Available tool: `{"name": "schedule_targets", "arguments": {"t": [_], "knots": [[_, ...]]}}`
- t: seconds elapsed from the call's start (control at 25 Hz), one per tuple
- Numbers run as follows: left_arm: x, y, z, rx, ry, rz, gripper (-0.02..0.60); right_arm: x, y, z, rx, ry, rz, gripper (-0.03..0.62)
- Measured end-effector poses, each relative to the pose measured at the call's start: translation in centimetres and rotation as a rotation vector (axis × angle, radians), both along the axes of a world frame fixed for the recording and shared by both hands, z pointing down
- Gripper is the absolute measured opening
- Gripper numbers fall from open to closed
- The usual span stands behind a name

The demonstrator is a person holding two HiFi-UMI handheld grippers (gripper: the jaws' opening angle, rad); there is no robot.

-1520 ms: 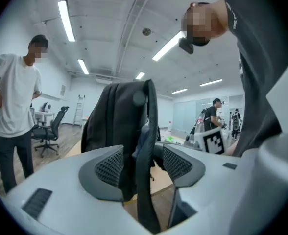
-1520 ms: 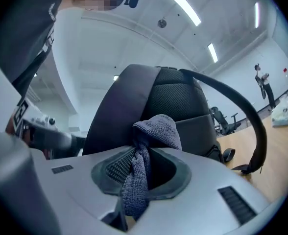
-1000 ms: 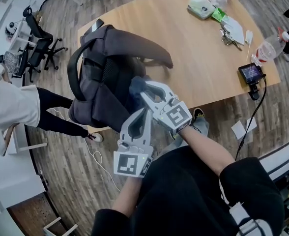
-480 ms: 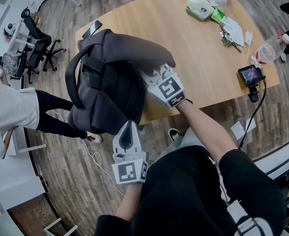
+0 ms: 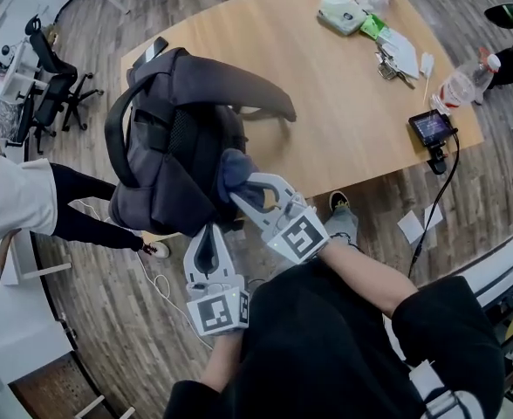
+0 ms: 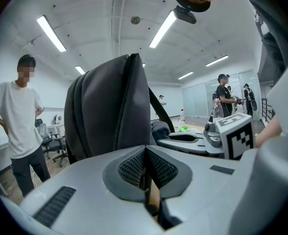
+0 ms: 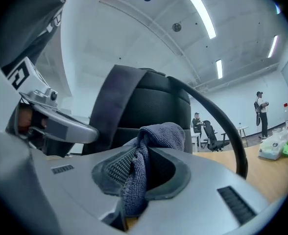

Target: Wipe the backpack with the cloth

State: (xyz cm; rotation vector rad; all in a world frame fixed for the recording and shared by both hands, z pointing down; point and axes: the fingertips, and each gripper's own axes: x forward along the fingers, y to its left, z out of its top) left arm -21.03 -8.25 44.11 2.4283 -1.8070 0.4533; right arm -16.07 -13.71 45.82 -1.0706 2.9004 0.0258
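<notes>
Bench [image 5: 344, 103]: I saw it carrying the backpack at its near-left edge.
Backpack [image 5: 178, 138]: it stood upright, with its straps facing me.
Left tool [image 5: 208, 234]: jaws were fully together and empty, low beside the pack's base.
Right tool [image 5: 243, 188]: jaws were clamped on the cloth.
Cloth [image 5: 230, 166]: it lay bunched against the pack's near face.
Progress: I judged wiping under way, with the top and far sides left.
</notes>
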Motion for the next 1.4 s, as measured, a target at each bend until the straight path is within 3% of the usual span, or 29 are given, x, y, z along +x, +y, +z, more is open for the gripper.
{"name": "schedule_targets", "arguments": {"t": [0.28,0.52,0.68,0.76,0.88,1.04,1.2,1.4], "knots": [[-0.8,1.0,-1.5,0.054,0.038,-0.001,0.018,-3.3,5.0,-1.4,-0.023,-0.056,-0.126,0.069],[-1.3,1.3,-1.9,0.063,0.046,-0.003,0.018,-4.3,6.4,-1.9,-0.042,-0.092,-0.196,0.069],[-1.1,1.2,-1.8,0.064,0.043,0.008,0.018,-4.3,6.4,-1.5,-0.015,-0.065,-0.209,0.069],[-0.6,1.1,-1.6,0.05,0.041,0.026,0.018,-2.9,4.6,-0.8,-0.01,-0.092,-0.128,0.069],[0.0,0.8,-1.2,0.028,0.043,0.04,0.018,1.0,0.3,0.5,-0.094,-0.202,0.059,0.071],[0.0,0.4,-0.9,0.019,0.042,0.041,0.018,3.1,-4.6,0.6,-0.1,-0.155,0.092,0.071],[0.0,0.4,-0.7,0.01,0.034,0.029,0.018,5.0,-11.3,0.7,-0.125,-0.177,0.176,0.071],[-0.4,0.3,-0.7,-0.002,0.06,-0.005,0.018,4.2,-19.0,0.9,-0.138,-0.152,0.168,0.069]]}}
